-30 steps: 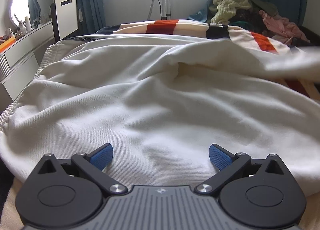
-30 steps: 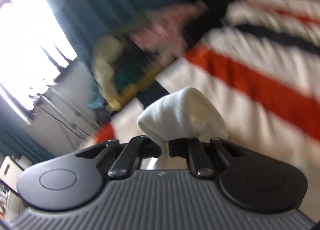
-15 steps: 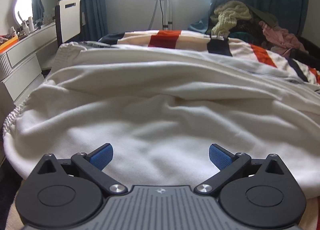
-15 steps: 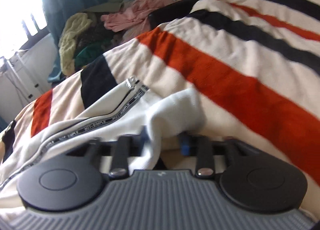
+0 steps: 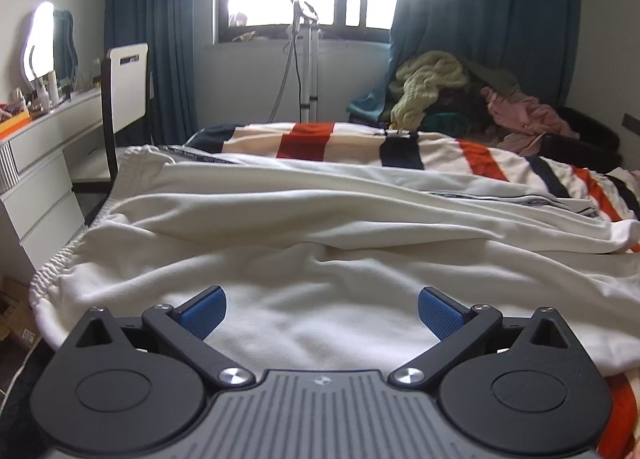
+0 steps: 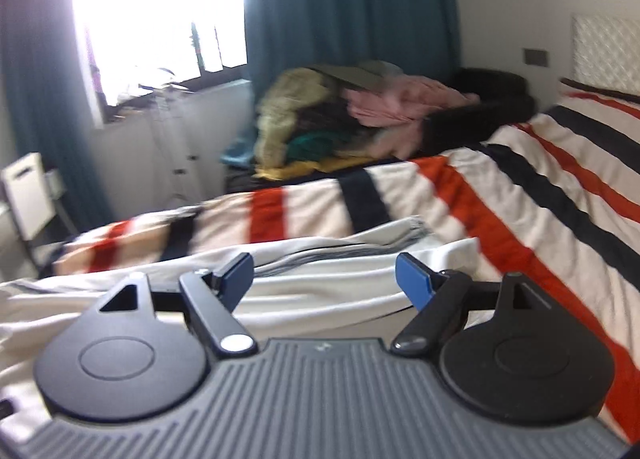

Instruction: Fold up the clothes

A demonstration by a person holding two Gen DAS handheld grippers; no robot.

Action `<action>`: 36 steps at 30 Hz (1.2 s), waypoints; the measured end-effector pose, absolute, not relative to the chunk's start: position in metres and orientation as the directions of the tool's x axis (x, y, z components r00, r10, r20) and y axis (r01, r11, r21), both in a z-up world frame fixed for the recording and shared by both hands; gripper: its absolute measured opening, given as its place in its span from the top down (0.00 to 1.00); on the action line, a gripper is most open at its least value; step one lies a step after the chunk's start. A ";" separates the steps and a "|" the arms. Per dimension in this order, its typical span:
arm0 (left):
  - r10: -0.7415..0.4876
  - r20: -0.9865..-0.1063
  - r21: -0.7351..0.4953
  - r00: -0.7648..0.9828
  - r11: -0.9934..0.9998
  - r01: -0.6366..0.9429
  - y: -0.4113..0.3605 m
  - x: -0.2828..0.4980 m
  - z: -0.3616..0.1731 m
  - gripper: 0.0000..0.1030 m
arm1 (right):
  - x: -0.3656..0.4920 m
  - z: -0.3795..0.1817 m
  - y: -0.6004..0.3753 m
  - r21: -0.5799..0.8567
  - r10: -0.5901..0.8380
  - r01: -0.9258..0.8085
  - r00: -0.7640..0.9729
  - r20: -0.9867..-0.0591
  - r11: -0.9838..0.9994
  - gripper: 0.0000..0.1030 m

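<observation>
A large white garment (image 5: 320,243) with a gathered elastic edge at its left and dark lettered trim lies spread across the striped bed. My left gripper (image 5: 322,309) is open and empty, low over its near part. My right gripper (image 6: 325,279) is open and empty just above the garment's folded far end (image 6: 340,263), where the trim edges are stacked.
The bed cover (image 6: 520,211) has red, black and cream stripes. A pile of other clothes (image 5: 460,99) sits on a dark seat beyond the bed by the curtain. A white dresser (image 5: 36,179) and chair (image 5: 126,99) stand at the left.
My right gripper has opened and let go of the white garment's end, which now lies on the bed. The left gripper stayed open while its view rose a little.
</observation>
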State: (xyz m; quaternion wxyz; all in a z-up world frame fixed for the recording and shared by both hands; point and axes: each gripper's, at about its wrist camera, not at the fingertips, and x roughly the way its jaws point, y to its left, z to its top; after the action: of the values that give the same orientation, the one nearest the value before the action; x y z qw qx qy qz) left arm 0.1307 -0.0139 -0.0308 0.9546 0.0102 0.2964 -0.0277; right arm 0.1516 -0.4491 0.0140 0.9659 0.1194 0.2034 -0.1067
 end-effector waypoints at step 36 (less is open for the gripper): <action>-0.265 -0.606 -0.740 0.750 0.535 -0.408 0.271 0.150 -0.079 0.30 | 0.061 -0.087 -0.451 0.490 -0.300 0.608 0.766 -0.569 0.624 0.23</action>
State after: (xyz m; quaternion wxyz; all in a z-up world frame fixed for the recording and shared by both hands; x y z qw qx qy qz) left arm 0.1502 0.2712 -0.0787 0.8029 -0.4800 0.3507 0.0444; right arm 0.0612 -0.4510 -0.0872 0.8733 0.3469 0.2223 -0.2600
